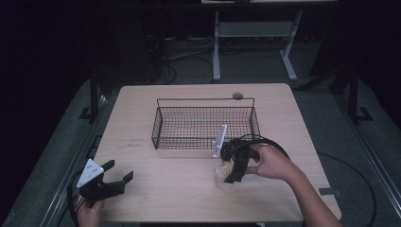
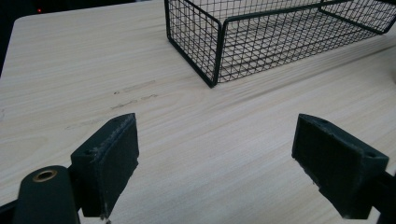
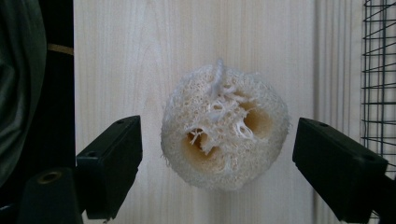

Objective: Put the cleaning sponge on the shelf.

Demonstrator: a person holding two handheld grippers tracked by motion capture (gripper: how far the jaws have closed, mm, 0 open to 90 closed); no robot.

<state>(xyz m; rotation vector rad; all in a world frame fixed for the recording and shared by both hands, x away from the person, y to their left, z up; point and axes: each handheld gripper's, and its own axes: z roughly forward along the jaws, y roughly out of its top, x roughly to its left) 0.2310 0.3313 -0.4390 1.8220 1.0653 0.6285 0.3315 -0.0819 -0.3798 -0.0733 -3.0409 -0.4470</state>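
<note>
A pale, round loofah sponge (image 3: 224, 128) with two holes in its face lies on the light wooden table (image 3: 121, 56). My right gripper (image 3: 217, 142) is open, one jaw on each side of the sponge and neither touching it. From above, that gripper (image 1: 232, 171) points down at the sponge (image 1: 220, 178), just in front of the basket's near right corner. The black wire basket (image 1: 203, 124) has nothing in it. My left gripper (image 1: 119, 171) rests open near the table's front left edge, with only bare wood between its fingers (image 2: 109, 158).
The basket's near corner (image 2: 215, 51) stands ahead of the left gripper. A small round grey object (image 1: 237, 96) lies behind the basket. The table's front edge (image 1: 198, 220) is close to both hands. Basket mesh (image 3: 380, 70) borders the right gripper's side.
</note>
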